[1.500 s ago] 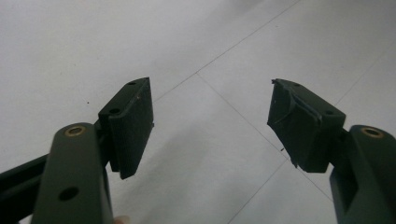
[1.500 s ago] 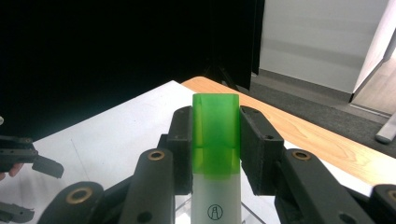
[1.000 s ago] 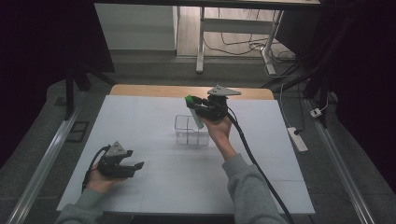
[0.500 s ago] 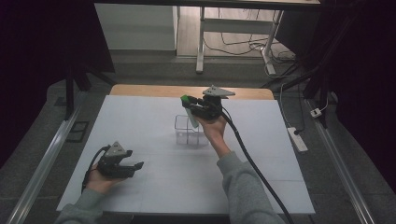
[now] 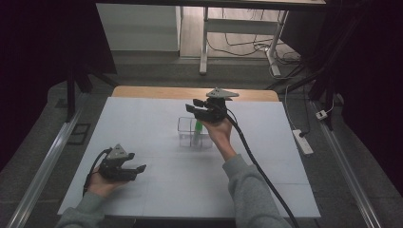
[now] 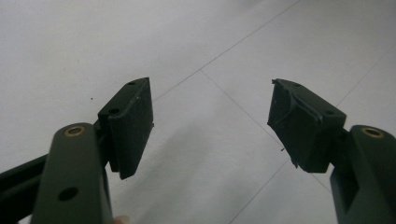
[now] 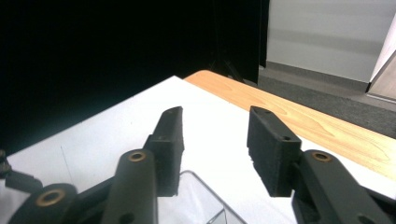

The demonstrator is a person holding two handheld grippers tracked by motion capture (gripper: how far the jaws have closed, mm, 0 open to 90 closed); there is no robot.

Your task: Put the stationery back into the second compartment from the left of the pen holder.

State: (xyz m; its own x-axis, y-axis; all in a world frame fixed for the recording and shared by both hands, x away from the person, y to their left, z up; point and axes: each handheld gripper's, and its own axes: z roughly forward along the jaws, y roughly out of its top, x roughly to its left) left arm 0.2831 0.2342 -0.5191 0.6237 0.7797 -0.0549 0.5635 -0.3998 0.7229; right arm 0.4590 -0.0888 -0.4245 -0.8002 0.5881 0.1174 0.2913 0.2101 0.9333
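Your right gripper (image 5: 192, 109) has just been opening above the box (image 5: 190, 132); nothing between its jaws, pen (image 5: 197, 129) dropped inside. Next, back off from the box. Left gripper (image 5: 138, 168) rests released, well left of it.

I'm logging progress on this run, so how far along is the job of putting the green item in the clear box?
Done: the green item stands tilted in the clear box. In hand: the right gripper, jaws just opened with nothing between them, hovers above the box. Left: drawing that hand away; the left gripper rests open on the table.
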